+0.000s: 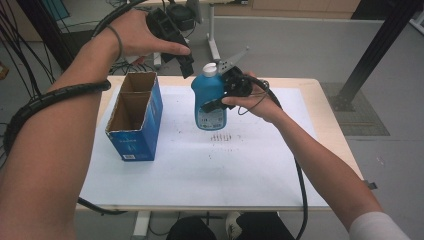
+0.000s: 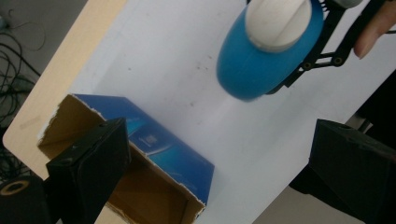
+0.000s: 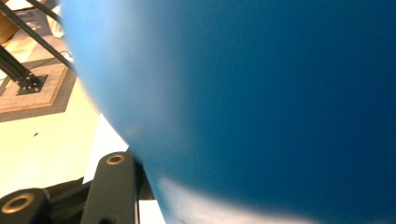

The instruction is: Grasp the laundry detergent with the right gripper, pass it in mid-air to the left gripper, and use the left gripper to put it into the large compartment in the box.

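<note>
A blue bottle [image 1: 209, 100] with a white cap [image 1: 210, 69] hangs upright in the air over the white sheet [image 1: 250, 165], and my right gripper [image 1: 214, 98] is shut on its body from the right. The bottle's blue side [image 3: 257, 102] sits blurred right against the right gripper view's lens. My left gripper [image 1: 186, 66] is raised just left of the cap, pointing down, open and holding nothing. Between its wide jaws [image 2: 219, 135] I look down on the bottle [image 2: 266, 56], its cap [image 2: 278, 23] and an open blue cardboard box [image 2: 154, 154]. That box [image 1: 135, 125] stands at the sheet's left.
Small dark marks [image 1: 222, 137] dot the sheet under the bottle. The wooden table edge [image 1: 330, 125] borders the sheet on the right. Behind the table are a metal stand [image 1: 214, 35], floor cables [image 1: 15, 45] at the left and a black frame post [image 1: 375, 55].
</note>
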The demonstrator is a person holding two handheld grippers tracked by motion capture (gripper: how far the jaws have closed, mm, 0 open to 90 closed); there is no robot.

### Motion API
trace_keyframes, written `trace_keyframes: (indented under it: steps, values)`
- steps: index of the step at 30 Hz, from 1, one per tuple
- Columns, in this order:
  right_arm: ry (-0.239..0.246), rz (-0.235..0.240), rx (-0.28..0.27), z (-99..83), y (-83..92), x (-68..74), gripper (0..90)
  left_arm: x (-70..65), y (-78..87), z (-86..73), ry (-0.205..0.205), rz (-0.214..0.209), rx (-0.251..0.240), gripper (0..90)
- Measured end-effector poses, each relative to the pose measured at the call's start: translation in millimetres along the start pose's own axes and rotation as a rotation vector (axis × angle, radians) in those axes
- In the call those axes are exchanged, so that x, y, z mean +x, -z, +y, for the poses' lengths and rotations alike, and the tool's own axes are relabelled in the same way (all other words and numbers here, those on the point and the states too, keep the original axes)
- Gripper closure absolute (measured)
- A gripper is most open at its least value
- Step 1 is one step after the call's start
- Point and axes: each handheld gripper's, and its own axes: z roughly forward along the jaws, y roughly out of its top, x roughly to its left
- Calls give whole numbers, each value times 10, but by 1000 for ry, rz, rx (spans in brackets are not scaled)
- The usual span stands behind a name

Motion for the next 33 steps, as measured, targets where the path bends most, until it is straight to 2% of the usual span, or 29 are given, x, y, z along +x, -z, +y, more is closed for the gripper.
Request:
trace_keyframes:
  steps: [6, 10, 16, 18, 22, 29, 33]
  values:
    - [50, 27, 5, 11, -138, 73, 446, -86, -98, 17, -65, -1, 36, 59]
    - [65, 47, -6, 3, -190, 115, 446, -180, -147, 39, -108, -3, 57, 59]
    - [83, 60, -9, -11, -221, 168, 446, -291, -237, 67, -137, -26, 68, 54]
    - [110, 58, -2, 0, -221, 224, 446, -334, -282, 77, -157, -27, 82, 54]
    - [132, 75, -15, 24, -208, 290, 445, -398, -338, 91, -196, -40, 91, 56]
    - [168, 90, -25, 53, -230, 410, 445, -477, -414, 128, -231, -68, 106, 55]
    - [165, 103, -42, 13, -259, 430, 445, -508, -462, 127, -235, -83, 111, 55]
